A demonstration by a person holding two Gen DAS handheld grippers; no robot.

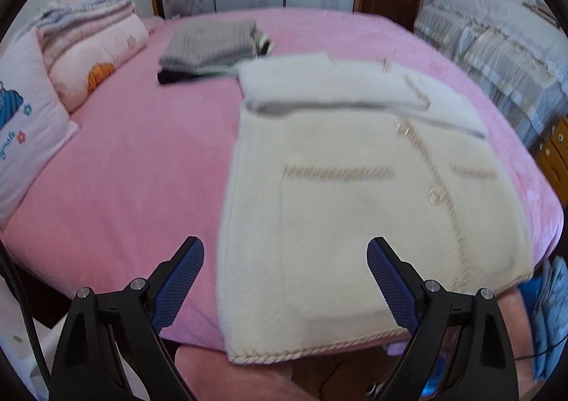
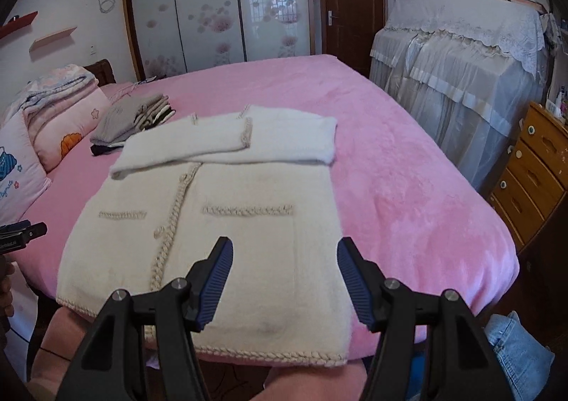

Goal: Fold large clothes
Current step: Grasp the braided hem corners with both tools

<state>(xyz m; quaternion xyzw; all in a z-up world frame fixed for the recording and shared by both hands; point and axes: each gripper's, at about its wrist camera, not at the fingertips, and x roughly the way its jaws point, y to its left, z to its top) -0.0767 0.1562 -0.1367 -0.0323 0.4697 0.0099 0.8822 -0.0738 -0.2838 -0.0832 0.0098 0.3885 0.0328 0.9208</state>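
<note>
Pink bedspread [image 2: 408,188] carries the cream cardigan [image 2: 248,223], sleeves crossed flat, just ahead of the left gripper [image 1: 285,280] and right gripper [image 2: 284,276], both wide apart, empty, seemingly poised for its hem

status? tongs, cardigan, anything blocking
Left tongs open, empty. Right tongs open, empty. Cream cardigan flat on pink bed, both sleeves folded across the top, hem at near edge. Folded pile sits clear, behind.

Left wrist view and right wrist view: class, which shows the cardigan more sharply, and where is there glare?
Left wrist view: cardigan smeared by motion blur. Right wrist view: cardigan crisper; window glare reflects on the wardrobe door.
</note>
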